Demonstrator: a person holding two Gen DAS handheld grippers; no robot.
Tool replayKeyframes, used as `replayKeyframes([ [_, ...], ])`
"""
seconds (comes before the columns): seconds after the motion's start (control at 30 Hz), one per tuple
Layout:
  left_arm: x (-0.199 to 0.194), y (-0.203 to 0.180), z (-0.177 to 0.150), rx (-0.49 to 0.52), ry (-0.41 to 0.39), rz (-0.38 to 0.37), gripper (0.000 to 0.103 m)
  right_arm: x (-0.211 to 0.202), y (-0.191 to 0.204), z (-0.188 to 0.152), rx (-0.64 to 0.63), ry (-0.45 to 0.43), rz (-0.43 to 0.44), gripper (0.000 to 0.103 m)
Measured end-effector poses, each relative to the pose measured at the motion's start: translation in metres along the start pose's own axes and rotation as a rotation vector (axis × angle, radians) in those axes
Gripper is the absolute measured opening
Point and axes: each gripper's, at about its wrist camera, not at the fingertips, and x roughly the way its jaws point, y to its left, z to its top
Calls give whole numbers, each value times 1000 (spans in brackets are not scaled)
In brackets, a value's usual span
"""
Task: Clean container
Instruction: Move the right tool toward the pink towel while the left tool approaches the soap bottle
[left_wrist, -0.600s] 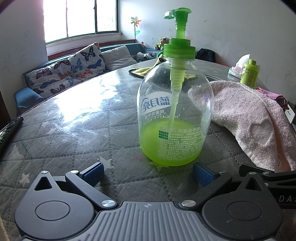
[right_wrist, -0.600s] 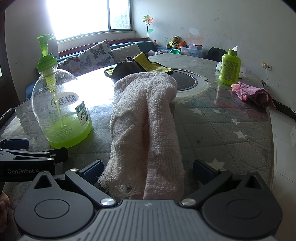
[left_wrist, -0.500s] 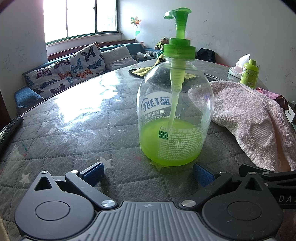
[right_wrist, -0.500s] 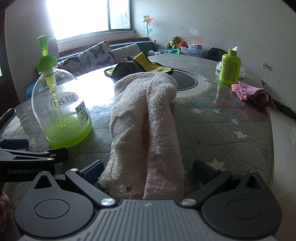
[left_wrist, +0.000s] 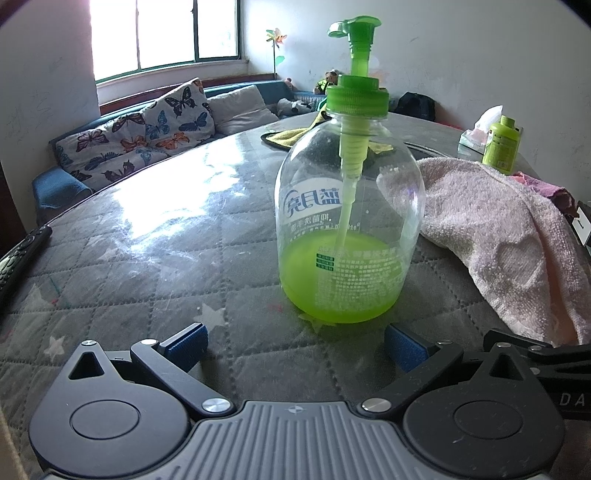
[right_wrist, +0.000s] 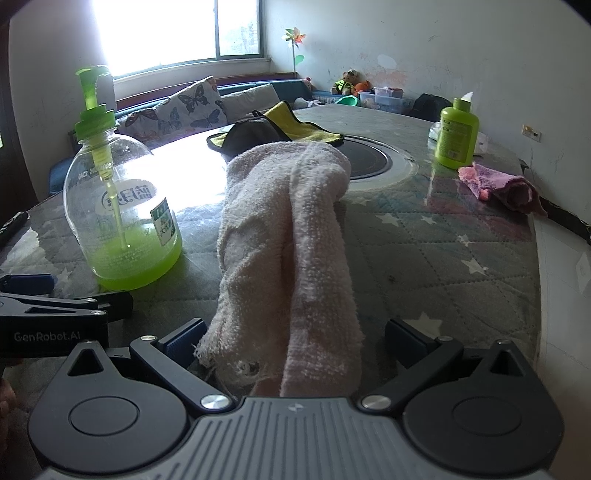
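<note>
While both jaws gape, pump bottle (left_wrist: 349, 236) upright, towel (right_wrist: 291, 236) beside

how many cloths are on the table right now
3: a pink towel between the right gripper's open jaws, a yellow-and-black cloth behind it, a purple rag far right. Others may be hidden.

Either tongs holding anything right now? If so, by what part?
Nothing held. Left tongs stand open just short of the pump bottle. Right tongs stand open around the near end of the towel, pads not pressing it.
</note>
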Motion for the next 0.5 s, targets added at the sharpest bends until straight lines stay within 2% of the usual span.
replayKeyframes([
  [0.5,-25,-8,-16,-6,48,12,103,-23,-4,-12,48,43,-20,103],
])
